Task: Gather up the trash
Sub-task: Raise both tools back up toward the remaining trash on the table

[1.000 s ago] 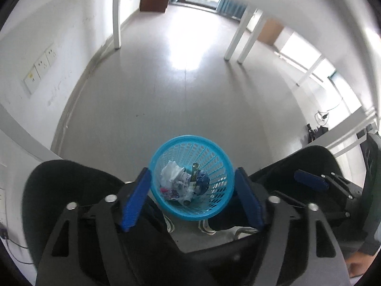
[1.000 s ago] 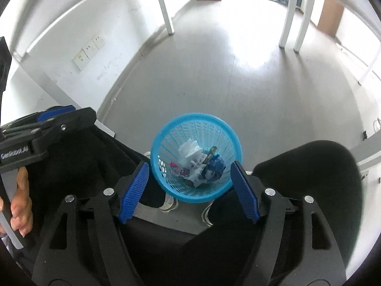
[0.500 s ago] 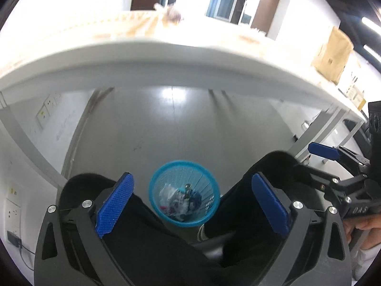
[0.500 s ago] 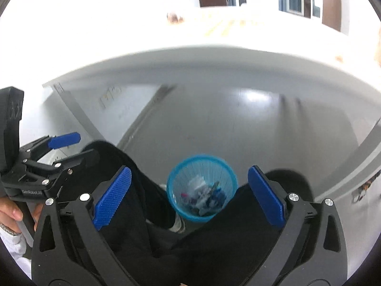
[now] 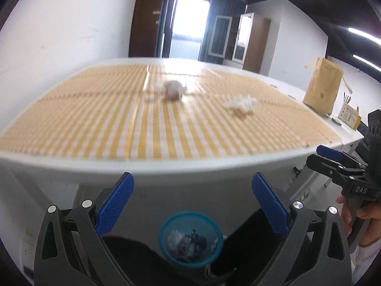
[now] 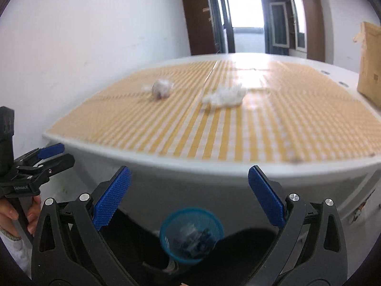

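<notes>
A blue mesh waste basket [image 5: 190,238] with crumpled trash stands on the floor below the table edge; it also shows in the right wrist view [image 6: 191,234]. On the yellow checked tablecloth [image 5: 119,124] lie a greyish crumpled ball [image 5: 173,90] and a white crumpled tissue [image 5: 241,103]; the right wrist view shows the ball [image 6: 162,88] and the tissue [image 6: 225,96]. My left gripper [image 5: 193,202] is open and empty, in front of the table edge. My right gripper [image 6: 189,197] is open and empty, also short of the table.
A brown paper bag [image 5: 323,88] stands at the table's right side, with a small card holder [image 5: 348,116] beside it. Cabinets and a bright doorway [image 5: 188,21] lie beyond. A white wall [image 6: 83,47] runs along the left. Dark-trousered legs flank the basket.
Both grippers have risen from looking down at the basket to looking across the tabletop. Their jaws opened wider than a second ago. The basket now sits low in both views.
</notes>
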